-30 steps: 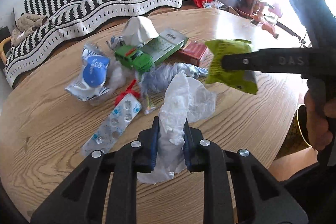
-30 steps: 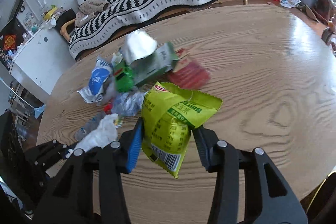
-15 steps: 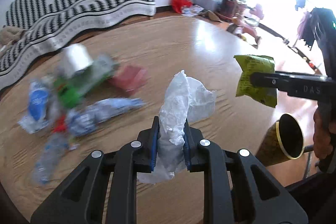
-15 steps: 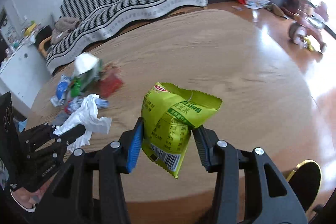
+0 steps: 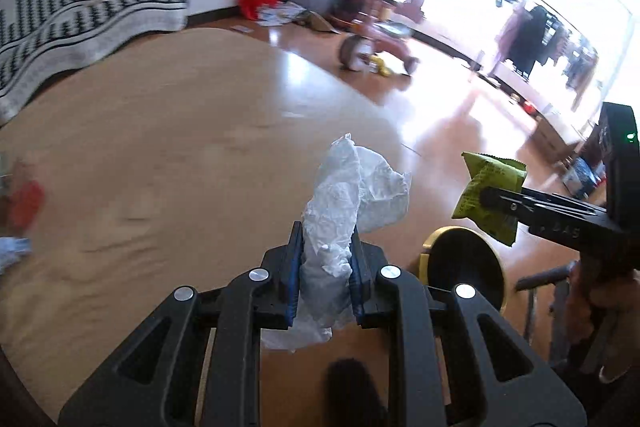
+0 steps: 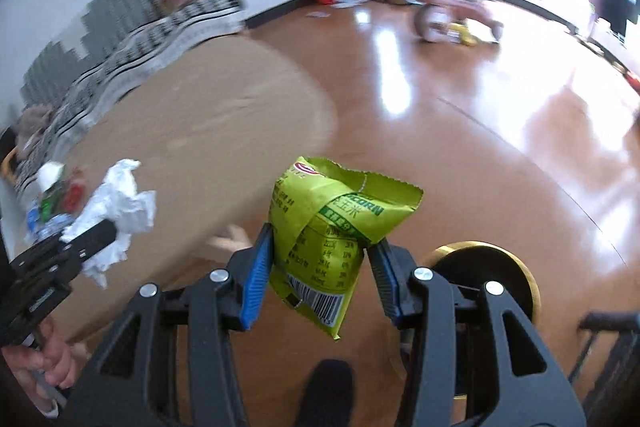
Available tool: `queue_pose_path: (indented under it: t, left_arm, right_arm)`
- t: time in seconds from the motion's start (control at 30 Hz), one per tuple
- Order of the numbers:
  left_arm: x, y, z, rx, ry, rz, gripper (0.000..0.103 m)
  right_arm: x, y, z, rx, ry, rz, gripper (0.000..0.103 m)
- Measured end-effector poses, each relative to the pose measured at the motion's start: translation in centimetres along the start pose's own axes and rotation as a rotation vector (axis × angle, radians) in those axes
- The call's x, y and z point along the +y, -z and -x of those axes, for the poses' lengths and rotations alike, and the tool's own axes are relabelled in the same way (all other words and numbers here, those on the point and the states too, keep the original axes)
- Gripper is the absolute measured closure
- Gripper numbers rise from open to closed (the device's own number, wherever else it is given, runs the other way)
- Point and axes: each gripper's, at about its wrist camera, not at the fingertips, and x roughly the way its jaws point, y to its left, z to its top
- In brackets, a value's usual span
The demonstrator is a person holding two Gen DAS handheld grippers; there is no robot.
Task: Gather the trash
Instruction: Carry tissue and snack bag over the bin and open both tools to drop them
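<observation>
My left gripper [image 5: 325, 269] is shut on a crumpled white plastic bag [image 5: 348, 199] and holds it in the air past the table's right edge. My right gripper [image 6: 320, 267] is shut on a green snack packet [image 6: 328, 227] and holds it over the floor. A black bin with a gold rim [image 5: 464, 265] stands on the floor below; it also shows in the right wrist view [image 6: 488, 273]. The packet [image 5: 490, 193] hangs just above the bin's right side in the left wrist view. The white bag [image 6: 116, 211] shows at the left of the right wrist view.
The round wooden table [image 5: 160, 155] lies to the left, with leftover trash [image 6: 52, 199] at its far side. A striped sofa [image 5: 80, 11] stands behind it. A tricycle [image 5: 376, 43] and clutter stand on the glossy floor. A dark chair frame [image 6: 608, 339] stands right of the bin.
Both grippers have swung right, away from the trash pile and off the table, each still holding its item. The bin now sits close below them.
</observation>
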Motion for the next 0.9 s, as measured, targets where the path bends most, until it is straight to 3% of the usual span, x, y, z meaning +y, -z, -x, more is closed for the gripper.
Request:
queue_pose_path:
  t: [0.3,0.57,0.9]
  left_arm:
    - [-11.4,2.3,-8.3,0.138,0.156,-0.034,0.083]
    - [-16.4,6.1,-15.1,0.28,0.193,-0.031,0.083]
    - [-18.4,7.3,-17.8,0.318,0.187,-0.051,0.083]
  right_arm:
    - [-13.2,4.0,1.2,0.039,0.173,-0.162,0.056]
    - [-17.9,5.9,-1.2,0.157,0.214,-0.223,0.056]
    - [-20.2,5.9,-2.0,0.192,0.208,-0.282,0.056]
